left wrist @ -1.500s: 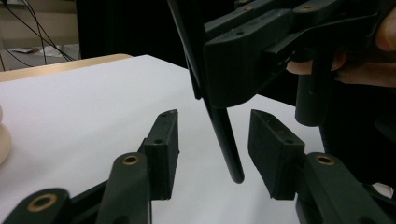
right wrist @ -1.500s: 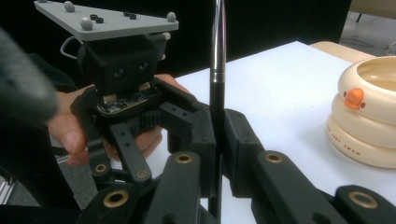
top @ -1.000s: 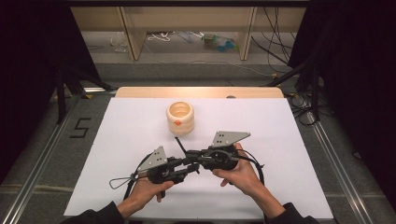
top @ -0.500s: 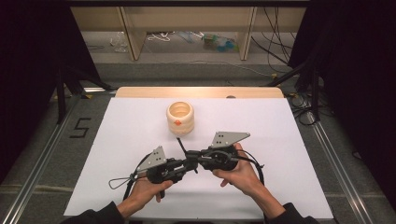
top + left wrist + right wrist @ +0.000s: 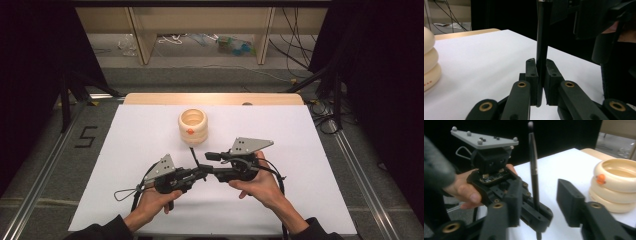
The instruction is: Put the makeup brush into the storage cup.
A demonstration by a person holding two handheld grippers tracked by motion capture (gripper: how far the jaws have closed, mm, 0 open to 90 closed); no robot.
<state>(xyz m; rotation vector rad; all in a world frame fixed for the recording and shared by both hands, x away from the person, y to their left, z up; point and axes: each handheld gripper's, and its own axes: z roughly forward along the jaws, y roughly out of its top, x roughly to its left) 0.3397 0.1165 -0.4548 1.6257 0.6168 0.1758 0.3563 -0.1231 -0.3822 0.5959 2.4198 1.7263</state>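
My left gripper [image 5: 200,172] is clamped on the thin black pen-like stick [image 5: 541,45], holding it upright low over the white table sheet [image 5: 150,140]. My right gripper [image 5: 536,192] has just been opening; its jaws stand apart either side of the stick, not pressing. The cream ribbed ring-shaped pot [image 5: 192,126] sits nearby.

White table [image 5: 125,150], grey floor [image 5: 45,165], wooden shelving [image 5: 145,35] behind, perhaps cluttered underneath

A white tabletop [image 5: 150,145] with a pale wooden far edge. At upper centre, a cream ringed holder [image 5: 192,126] bearing an orange dot. Low in the frame, two black tools, left [image 5: 200,173] and right [image 5: 209,156], each topped grey. A thin black pen [image 5: 542,45].
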